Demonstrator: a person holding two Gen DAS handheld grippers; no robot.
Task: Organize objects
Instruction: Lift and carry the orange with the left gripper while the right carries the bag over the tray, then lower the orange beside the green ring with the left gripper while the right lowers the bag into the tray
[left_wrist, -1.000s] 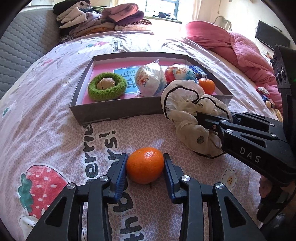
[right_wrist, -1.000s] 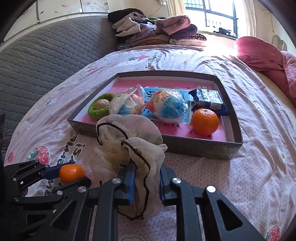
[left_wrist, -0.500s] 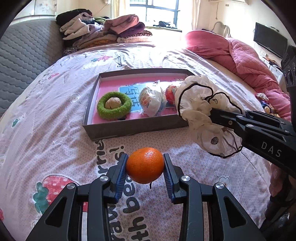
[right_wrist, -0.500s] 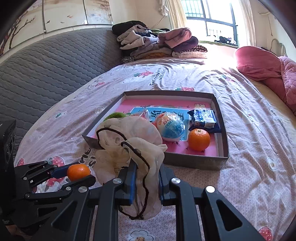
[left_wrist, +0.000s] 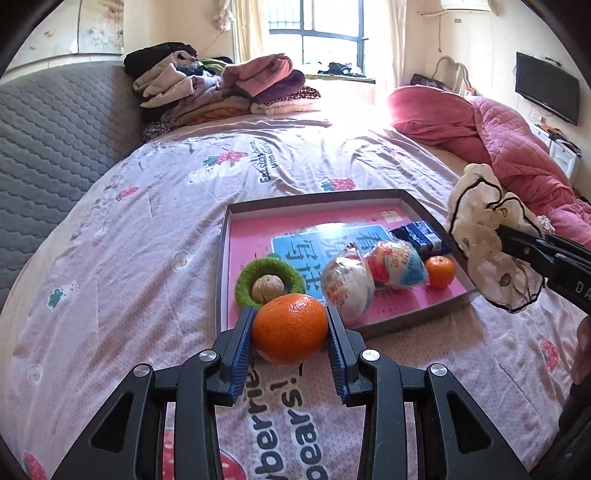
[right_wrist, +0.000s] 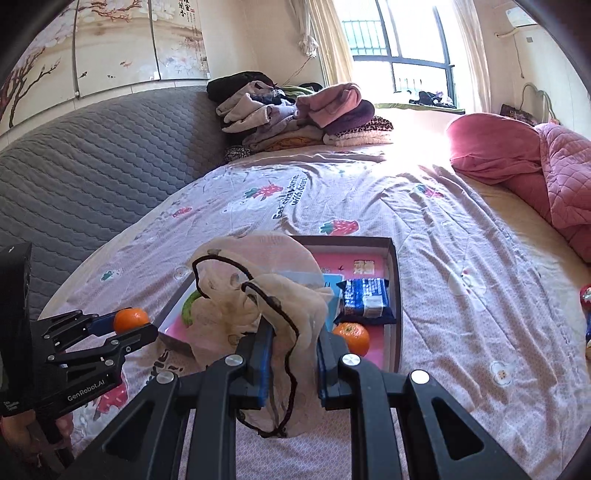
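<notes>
The left tongs (left_wrist: 290, 334) are gripping an orange mandarin (left_wrist: 290, 328), holding it clear of the bed (left_wrist: 147, 229) just before the gray tray (left_wrist: 222, 258). To the right, the right tongs (right_wrist: 291, 354) are pinching a cream mesh bag (right_wrist: 258, 280) tightly, dangling it above the tray's near edge.

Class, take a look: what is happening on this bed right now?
A person is tidying loose things with two handheld grippers. The left gripper clamps an orange; the right gripper pinches a sheer cream pouch. Both are held above the bedspread, near a shallow box already holding snacks and another orange.
</notes>
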